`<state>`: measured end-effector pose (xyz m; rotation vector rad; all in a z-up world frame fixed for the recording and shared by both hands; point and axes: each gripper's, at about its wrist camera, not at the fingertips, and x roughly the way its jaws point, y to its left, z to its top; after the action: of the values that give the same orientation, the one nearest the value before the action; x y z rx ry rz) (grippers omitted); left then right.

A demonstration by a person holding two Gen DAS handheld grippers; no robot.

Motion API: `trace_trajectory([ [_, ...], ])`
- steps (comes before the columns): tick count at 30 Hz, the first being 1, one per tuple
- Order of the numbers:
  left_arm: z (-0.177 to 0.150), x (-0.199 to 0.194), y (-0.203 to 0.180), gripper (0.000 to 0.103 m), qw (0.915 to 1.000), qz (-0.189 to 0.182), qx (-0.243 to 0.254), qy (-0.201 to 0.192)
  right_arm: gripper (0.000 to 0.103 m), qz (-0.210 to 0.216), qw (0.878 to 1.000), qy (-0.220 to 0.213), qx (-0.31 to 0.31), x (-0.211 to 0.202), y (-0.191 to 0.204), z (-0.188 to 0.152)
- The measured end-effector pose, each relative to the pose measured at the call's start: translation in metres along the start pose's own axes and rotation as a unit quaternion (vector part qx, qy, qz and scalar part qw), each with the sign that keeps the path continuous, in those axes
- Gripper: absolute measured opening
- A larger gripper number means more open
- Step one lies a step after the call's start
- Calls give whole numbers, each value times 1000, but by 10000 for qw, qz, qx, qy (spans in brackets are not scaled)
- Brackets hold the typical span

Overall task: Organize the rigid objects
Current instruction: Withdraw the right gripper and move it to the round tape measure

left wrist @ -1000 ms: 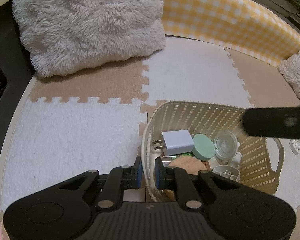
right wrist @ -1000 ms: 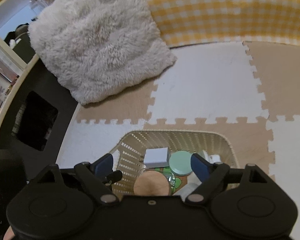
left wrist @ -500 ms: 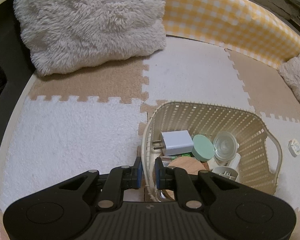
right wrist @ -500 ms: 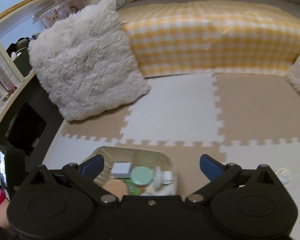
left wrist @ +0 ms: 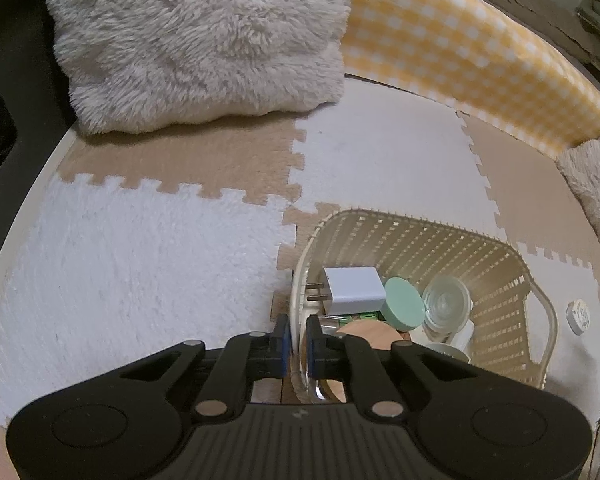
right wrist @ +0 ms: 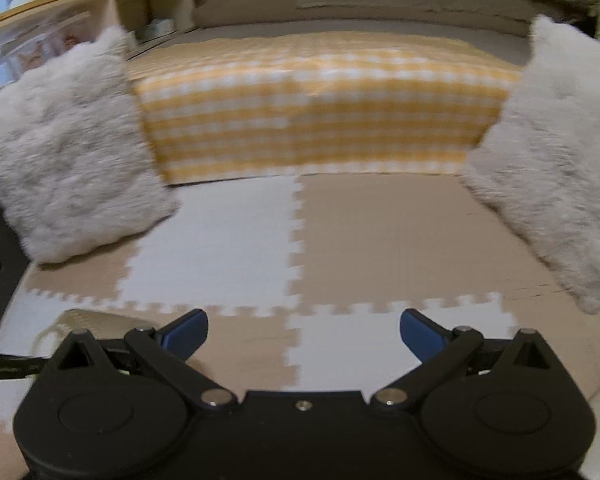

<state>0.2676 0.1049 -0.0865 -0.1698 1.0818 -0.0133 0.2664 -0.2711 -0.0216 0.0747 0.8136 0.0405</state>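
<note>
In the left wrist view my left gripper (left wrist: 298, 330) is shut on the near left rim of a beige slotted basket (left wrist: 440, 236). The basket holds a white plug adapter (left wrist: 354, 289), a mint green round lid (left wrist: 403, 303), a clear round container (left wrist: 446, 302), a wooden disc (left wrist: 374, 334) and other small items. A small white round object (left wrist: 578, 316) lies on the mat to the right of the basket. In the right wrist view my right gripper (right wrist: 303, 330) is open and empty above the mat; a corner of the basket (right wrist: 88, 316) shows at the lower left.
Beige and white foam puzzle mats (right wrist: 340, 240) cover the floor. A fluffy grey pillow (left wrist: 196, 36) lies at the far left, another (right wrist: 560, 168) at the right. A yellow checked mattress (right wrist: 316, 108) runs along the back. A black edge (left wrist: 4, 80) borders the left.
My right gripper has risen and swung right, away from above the basket, staying open. My left gripper has kept its hold on the basket rim.
</note>
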Motion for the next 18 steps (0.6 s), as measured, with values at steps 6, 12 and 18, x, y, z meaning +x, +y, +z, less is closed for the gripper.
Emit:
trace_trajectory([
  [6,1,2,4,5,9998,-56,-195,-7,103,-577,9975,37,396,19,-46,-15],
  [12,2,3,8,4,9993,-119,-348,-9,103,-865,9922,434,782,45,-83,-31],
  [18,2,3,9,4,9991,-138,-407,-10,103,-777,9888,962,836,77,-96,-43],
])
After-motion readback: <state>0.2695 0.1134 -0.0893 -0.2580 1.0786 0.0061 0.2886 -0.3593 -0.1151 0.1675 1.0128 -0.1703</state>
